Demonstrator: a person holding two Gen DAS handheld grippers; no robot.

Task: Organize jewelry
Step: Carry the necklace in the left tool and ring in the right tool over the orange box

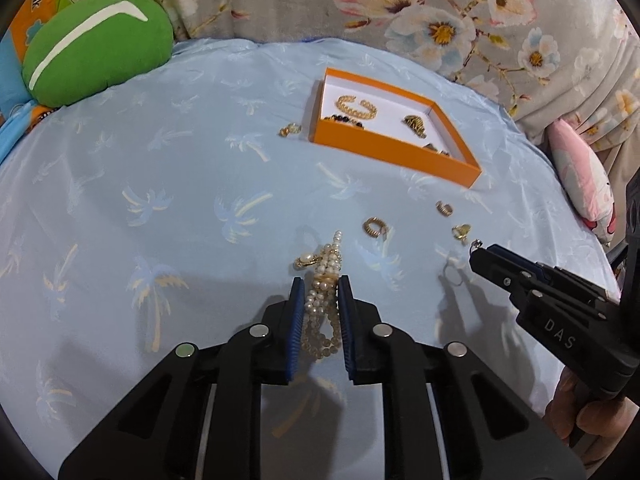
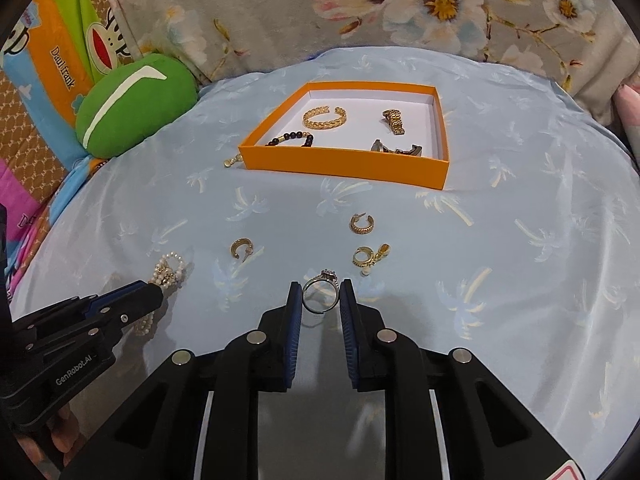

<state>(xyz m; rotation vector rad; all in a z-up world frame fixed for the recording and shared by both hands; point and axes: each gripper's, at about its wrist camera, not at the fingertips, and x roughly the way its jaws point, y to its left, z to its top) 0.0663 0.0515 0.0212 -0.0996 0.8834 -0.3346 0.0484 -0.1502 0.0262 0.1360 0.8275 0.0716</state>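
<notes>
An orange box (image 1: 384, 151) (image 2: 344, 160) on the blue cloth holds a gold cuff (image 2: 325, 117), a beaded bracelet (image 2: 290, 139) and other pieces. My left gripper (image 1: 322, 292) is shut on a pearl bracelet (image 1: 324, 280), also visible in the right wrist view (image 2: 170, 272). My right gripper (image 2: 320, 294) is shut on a silver ring with a stone (image 2: 321, 290); it also shows in the left wrist view (image 1: 476, 250). Loose gold hoop earrings (image 2: 362, 224) (image 2: 241, 249) and a charm earring (image 2: 370, 257) lie between the grippers and the box.
A small gold piece (image 1: 290, 129) lies left of the box. A green cushion (image 1: 96, 48) sits at the back left, a pink cushion (image 1: 584, 184) at the right. Floral fabric (image 1: 400, 8) rises behind the blue cloth.
</notes>
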